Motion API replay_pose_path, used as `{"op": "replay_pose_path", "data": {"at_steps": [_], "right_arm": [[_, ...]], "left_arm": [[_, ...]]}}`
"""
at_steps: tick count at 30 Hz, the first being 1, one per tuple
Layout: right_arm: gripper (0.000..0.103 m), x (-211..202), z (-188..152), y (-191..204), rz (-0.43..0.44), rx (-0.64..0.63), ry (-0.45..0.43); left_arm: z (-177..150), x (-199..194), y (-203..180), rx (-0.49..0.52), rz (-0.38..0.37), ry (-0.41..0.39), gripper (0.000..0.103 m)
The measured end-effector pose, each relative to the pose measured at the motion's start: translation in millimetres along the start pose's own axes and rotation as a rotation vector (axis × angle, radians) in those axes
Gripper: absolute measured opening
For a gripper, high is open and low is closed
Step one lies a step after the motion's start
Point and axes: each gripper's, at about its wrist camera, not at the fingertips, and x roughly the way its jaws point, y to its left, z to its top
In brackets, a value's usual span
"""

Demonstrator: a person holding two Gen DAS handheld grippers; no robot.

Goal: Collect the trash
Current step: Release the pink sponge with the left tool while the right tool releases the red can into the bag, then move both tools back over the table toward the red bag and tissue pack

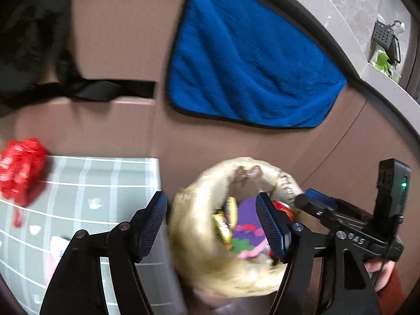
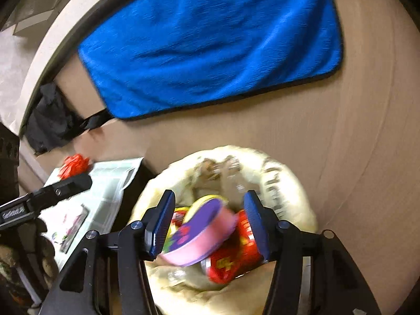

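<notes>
A cream soft bag (image 1: pixel 199 260) (image 2: pixel 291 183) stands open on the brown surface. In it lie a pink and purple round tub (image 2: pixel 199 233), a red wrapper (image 2: pixel 236 257) and a yellow wrapper (image 1: pixel 223 228). My left gripper (image 1: pixel 212 225) is open, with the bag's near rim and mouth between its fingers and a gap at the left pad. My right gripper (image 2: pixel 208 223) (image 1: pixel 315 200) is open just above the tub inside the bag. The picture is blurred, so I cannot tell if a pad touches the tub. A crumpled red wrapper (image 1: pixel 21 170) (image 2: pixel 73 165) lies on the checked mat.
A grey-green checked mat (image 1: pixel 105 181) (image 2: pixel 110 183) with small paper scraps lies left of the bag. A blue towel (image 1: pixel 244 60) (image 2: pixel 210 44) is spread beyond it. Black cloth (image 1: pixel 34 39) sits at the far left. A hand in a red sleeve (image 1: pixel 386 278) holds the right gripper.
</notes>
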Motion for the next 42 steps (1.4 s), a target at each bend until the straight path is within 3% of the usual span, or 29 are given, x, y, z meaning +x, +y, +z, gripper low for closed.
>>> {"op": "replay_pose_path", "data": {"at_steps": [8,15,21,30,34,37,38,42], "right_arm": [[0.049,-11.8,-10.7,59.0,0.025,-0.057,-0.037],[0.049,-0.3,-28.5,114.2,0.094,-0.09,0.008],[0.049,18.6,-45.7,155.6,0.117,-0.124,0.066],[0.049,28.5,-65.2,191.4,0.123,-0.139,0.119],[0.049,28.6,-73.0,212.6,0.121,-0.184,0.134],[0.049,32.4,-71.8,225.3,0.126,-0.204,0.149],[0.049,34.0,-70.2,230.1,0.128,-0.206,0.149],[0.049,45.4,-63.4,241.3,0.125,-0.186,0.157]], "left_arm": [[-1.7,-38.9,69.9,-0.049,0.095,-0.07,0.071],[9.1,-71.6,165.3,-0.182,0.192,-0.148,0.073],[6.8,-72.2,225.5,-0.26,0.224,-0.128,0.074],[2.2,-28.7,264.2,-0.358,0.187,-0.039,0.074],[-2.0,-26.3,276.8,-0.439,0.143,-0.051,0.074],[-5.6,-29.1,280.5,-0.432,0.13,-0.021,0.06],[-7.0,-33.1,280.2,-0.424,0.127,-0.018,0.051],[-20.6,-65.9,280.9,-0.429,0.143,-0.045,0.043]]}}
